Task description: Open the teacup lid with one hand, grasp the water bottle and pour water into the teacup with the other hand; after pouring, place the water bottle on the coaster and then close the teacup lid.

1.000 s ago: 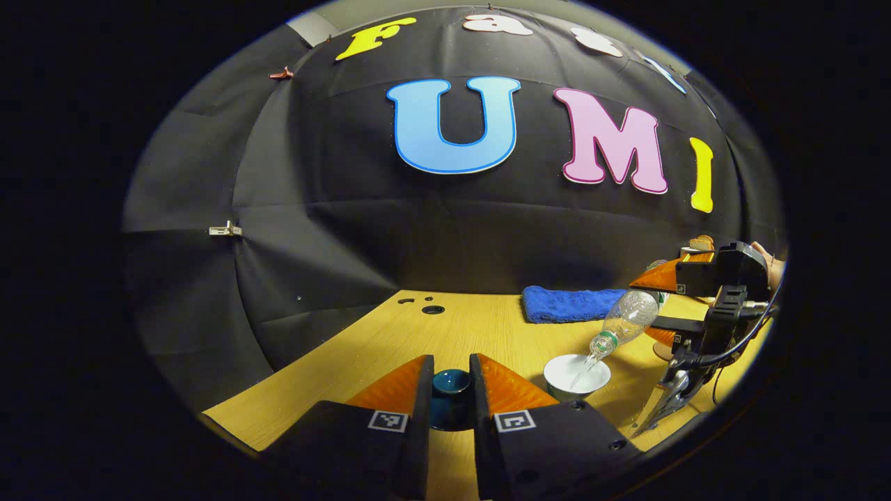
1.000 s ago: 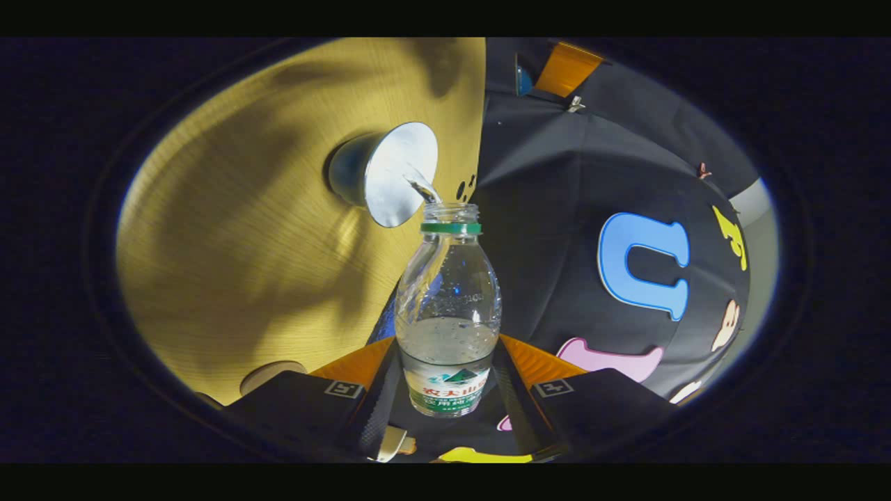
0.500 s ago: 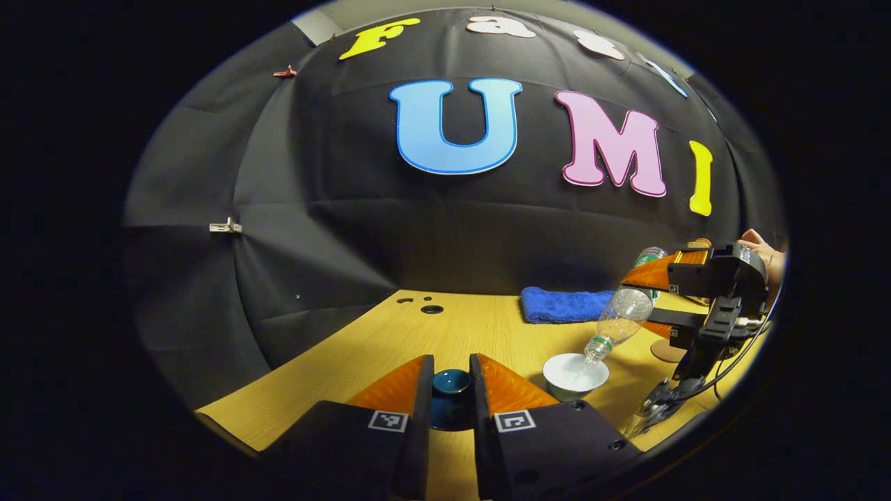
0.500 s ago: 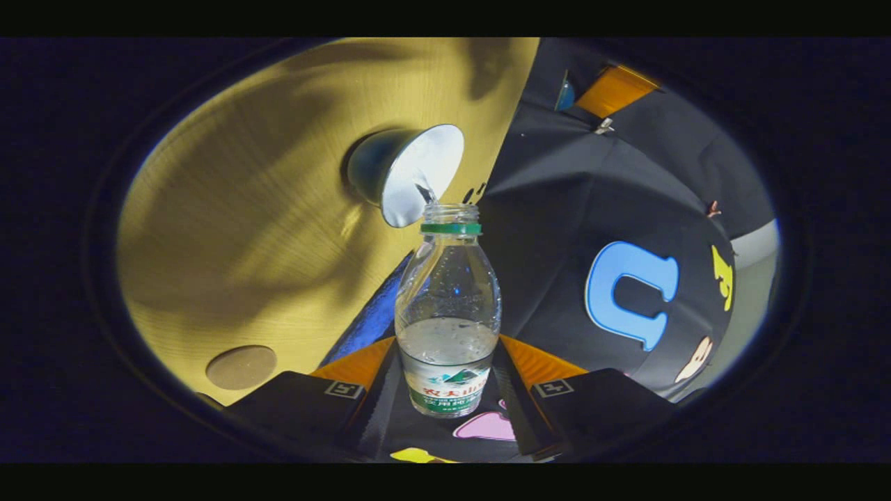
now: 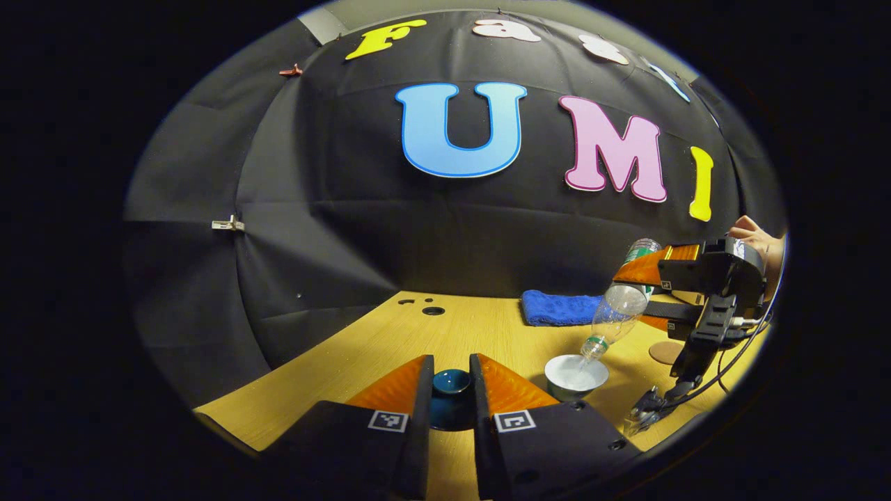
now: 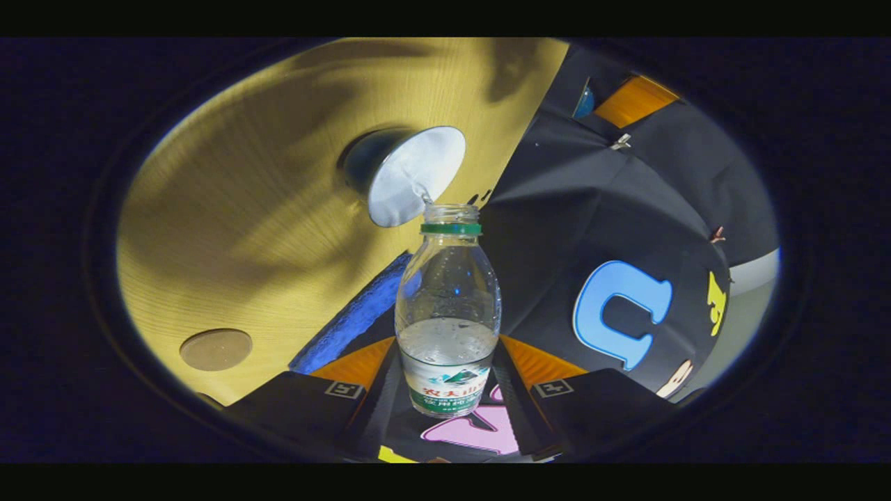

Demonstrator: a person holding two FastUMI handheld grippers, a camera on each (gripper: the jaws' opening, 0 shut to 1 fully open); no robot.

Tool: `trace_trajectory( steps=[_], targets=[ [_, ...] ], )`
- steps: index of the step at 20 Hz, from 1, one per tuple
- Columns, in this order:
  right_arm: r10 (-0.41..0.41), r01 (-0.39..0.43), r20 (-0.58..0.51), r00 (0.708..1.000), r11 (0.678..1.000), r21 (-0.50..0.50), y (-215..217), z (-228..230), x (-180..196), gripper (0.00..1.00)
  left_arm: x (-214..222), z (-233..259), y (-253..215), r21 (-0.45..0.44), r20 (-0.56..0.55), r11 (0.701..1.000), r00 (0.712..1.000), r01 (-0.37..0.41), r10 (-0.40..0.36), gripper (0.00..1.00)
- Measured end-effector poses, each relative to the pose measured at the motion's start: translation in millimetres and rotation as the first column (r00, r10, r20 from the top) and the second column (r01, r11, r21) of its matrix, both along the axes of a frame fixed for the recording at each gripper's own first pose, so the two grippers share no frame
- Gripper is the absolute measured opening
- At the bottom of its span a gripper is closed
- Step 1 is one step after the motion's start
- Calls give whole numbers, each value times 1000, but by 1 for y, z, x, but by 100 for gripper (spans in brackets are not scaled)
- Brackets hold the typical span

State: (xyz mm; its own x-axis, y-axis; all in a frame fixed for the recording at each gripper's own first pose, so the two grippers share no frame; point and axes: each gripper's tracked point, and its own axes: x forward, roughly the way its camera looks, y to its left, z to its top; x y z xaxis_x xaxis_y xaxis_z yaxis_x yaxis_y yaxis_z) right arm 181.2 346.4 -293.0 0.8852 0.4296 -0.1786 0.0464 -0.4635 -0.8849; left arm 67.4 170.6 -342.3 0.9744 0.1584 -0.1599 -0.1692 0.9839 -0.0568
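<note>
My left gripper [image 5: 451, 363] is shut on the dark teal teacup lid [image 5: 450, 398], held low over the table's near edge. To its right stands the open teacup [image 5: 576, 376], white inside. My right gripper [image 6: 447, 356] is shut on the clear water bottle [image 6: 447, 313] around its labelled lower half. The bottle [image 5: 618, 312] is tilted mouth down over the cup, uncapped, with a thin stream falling into the teacup [image 6: 407, 174]. The round brown coaster [image 5: 666, 351] lies right of the cup, bare; the coaster [image 6: 216, 349] is also in the right gripper view.
A folded blue cloth [image 5: 560, 307] lies at the back of the wooden table [image 5: 390, 341], behind the cup. Small holes [image 5: 432, 310] mark the far left of the tabletop. A hand [image 5: 755, 234] holds the right gripper [image 5: 644, 296] at the right edge.
The right gripper has risen and tipped the bottle steeper over the cup; the stream has thinned. More of the coaster shows. The left gripper and lid have barely moved.
</note>
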Motion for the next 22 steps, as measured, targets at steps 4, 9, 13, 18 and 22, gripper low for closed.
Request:
trace_trajectory(
  steps=[4, 9, 13, 18, 22],
  targets=[
    [14, -14, 4, 1000, 999, -32, 3, 2, 0, 73, -3, -1, 2, -4, 2, 1000, 1000, -1, 1, 31],
    [-42, 46, -61, 997, 996, 75, -10, -2, 4, 73, -6, 2, 3, -1, 8, 1000, 1000, -8, 8, 30],
    [-95, 129, -149, 984, 962, 240, -13, -6, -1, 73, -7, 3, 3, 3, 5, 1000, 1000, -17, 17, 30],
    [-133, 308, -362, 922, 820, 483, -19, -23, -7, 74, -2, 4, -3, 17, -2, 1000, 1000, -17, 17, 30],
    [-56, 464, -538, 841, 586, 664, -11, -20, -18, 74, 3, 4, -10, 21, -12, 1000, 1000, -13, 14, 31]
  ],
)
